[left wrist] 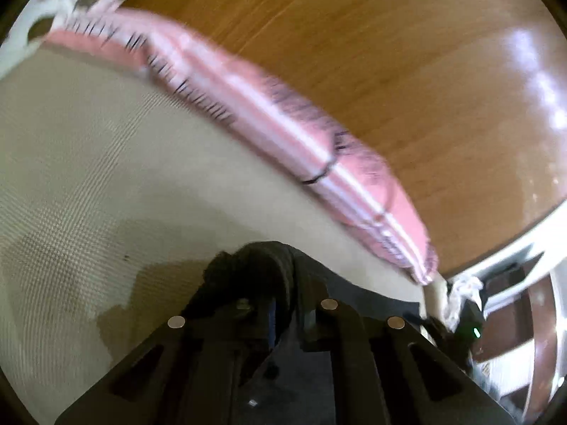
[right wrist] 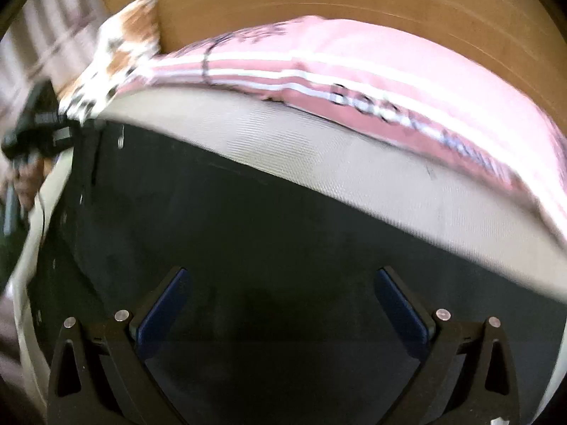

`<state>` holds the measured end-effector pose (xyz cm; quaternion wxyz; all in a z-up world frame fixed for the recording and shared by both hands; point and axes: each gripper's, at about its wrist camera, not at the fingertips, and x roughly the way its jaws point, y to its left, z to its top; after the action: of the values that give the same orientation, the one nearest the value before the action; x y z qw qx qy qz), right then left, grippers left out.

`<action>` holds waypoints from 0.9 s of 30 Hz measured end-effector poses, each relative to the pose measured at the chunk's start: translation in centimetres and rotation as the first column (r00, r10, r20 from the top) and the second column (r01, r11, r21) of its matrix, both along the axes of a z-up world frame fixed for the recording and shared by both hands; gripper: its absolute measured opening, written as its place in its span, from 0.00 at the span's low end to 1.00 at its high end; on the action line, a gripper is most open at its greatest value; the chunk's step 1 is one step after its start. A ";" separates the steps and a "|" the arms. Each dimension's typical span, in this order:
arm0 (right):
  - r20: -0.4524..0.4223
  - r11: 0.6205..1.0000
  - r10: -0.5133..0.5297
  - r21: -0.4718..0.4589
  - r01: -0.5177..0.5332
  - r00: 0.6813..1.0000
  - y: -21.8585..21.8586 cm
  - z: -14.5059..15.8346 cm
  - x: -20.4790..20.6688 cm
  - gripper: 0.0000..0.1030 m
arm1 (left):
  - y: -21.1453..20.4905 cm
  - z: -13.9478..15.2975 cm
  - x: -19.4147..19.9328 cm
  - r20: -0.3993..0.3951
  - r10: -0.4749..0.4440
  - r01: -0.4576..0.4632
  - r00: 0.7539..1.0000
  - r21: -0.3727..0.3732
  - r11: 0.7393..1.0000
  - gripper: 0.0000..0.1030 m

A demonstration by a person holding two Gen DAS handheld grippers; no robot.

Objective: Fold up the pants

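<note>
The dark pants lie spread flat on a beige mattress. My right gripper is open just above the dark cloth, its blue pads wide apart and empty. My left gripper is shut on a bunched fold of the dark pants, held up over the beige mattress. The rest of the pants runs off to the lower right in the left wrist view.
A pink striped pillow lies along the far edge of the mattress, also in the right wrist view. A wooden headboard stands behind it. A brown-and-white spotted cloth sits at the corner. The other gripper shows at the left.
</note>
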<state>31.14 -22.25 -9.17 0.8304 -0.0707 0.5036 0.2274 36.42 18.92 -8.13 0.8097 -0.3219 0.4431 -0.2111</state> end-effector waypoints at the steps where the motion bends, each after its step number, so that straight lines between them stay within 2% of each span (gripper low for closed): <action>1: -0.017 0.999 0.048 -0.007 -0.048 0.999 0.0 0.0 0.7 1.00 | -0.3 0.9 -0.7 0.024 -0.013 0.013 1.000 -0.004 1.000 0.08; 5: -0.107 0.977 0.212 0.005 -0.212 0.972 -0.5 -0.5 4.7 0.98 | -0.8 2.7 -2.4 0.084 -0.034 0.036 0.996 -0.029 0.999 0.08; 7: -0.144 0.967 0.255 0.049 -0.250 0.956 -0.8 -0.7 6.4 0.94 | -0.8 3.4 -3.1 0.115 -0.033 0.039 0.993 -0.054 0.998 0.08; 8: -0.157 0.962 0.273 0.070 -0.265 0.949 -0.9 -0.9 7.2 0.88 | -0.9 3.7 -3.4 0.126 -0.032 0.040 0.991 -0.061 0.997 0.08; 10: -0.185 0.953 0.300 0.111 -0.283 0.936 -1.2 -1.3 9.1 0.82 | -0.8 4.3 -3.9 0.148 -0.032 0.043 0.988 -0.071 0.997 0.08; 12: -0.209 0.938 0.339 0.154 -0.312 0.917 -1.4 -1.8 10.4 0.80 | -0.4 4.8 -4.3 0.165 -0.034 0.046 0.986 -0.069 0.997 0.08; 15: -0.242 0.910 0.404 0.204 -0.361 0.882 -0.9 -2.6 11.2 0.74 | 0.0 5.2 -4.5 0.170 -0.031 0.043 0.985 -0.065 0.997 0.08; 19: -0.273 0.891 0.448 0.209 -0.402 0.851 -1.5 -3.4 10.4 0.56 | 0.4 4.5 -4.3 0.144 -0.014 0.022 0.990 -0.056 0.998 0.08; 22: -0.278 0.896 0.439 0.204 -0.394 0.854 -2.8 -3.4 10.0 0.45 | 0.5 4.1 -4.0 0.128 -0.002 0.008 0.992 -0.047 0.999 0.08; 24: -0.280 0.914 0.400 0.193 -0.357 0.873 -3.9 -3.5 9.8 0.37 | 0.4 3.8 -3.6 0.120 0.002 0.002 0.993 -0.038 0.999 0.08; 26: -0.272 0.930 0.362 0.168 -0.326 0.892 -4.4 -3.6 9.4 0.23 | 0.3 3.4 -3.2 0.110 0.004 -0.001 0.994 -0.028 1.000 0.08; 27: -0.264 0.938 0.342 0.149 -0.312 0.902 -4.5 -3.6 9.1 0.20 | 0.2 3.3 -3.0 0.104 0.004 -0.002 0.995 -0.025 1.000 0.08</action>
<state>40.24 -26.77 -12.73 0.7014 -0.0775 0.5869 0.3970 33.44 19.11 -4.87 0.8279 -0.3211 0.3972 -0.2316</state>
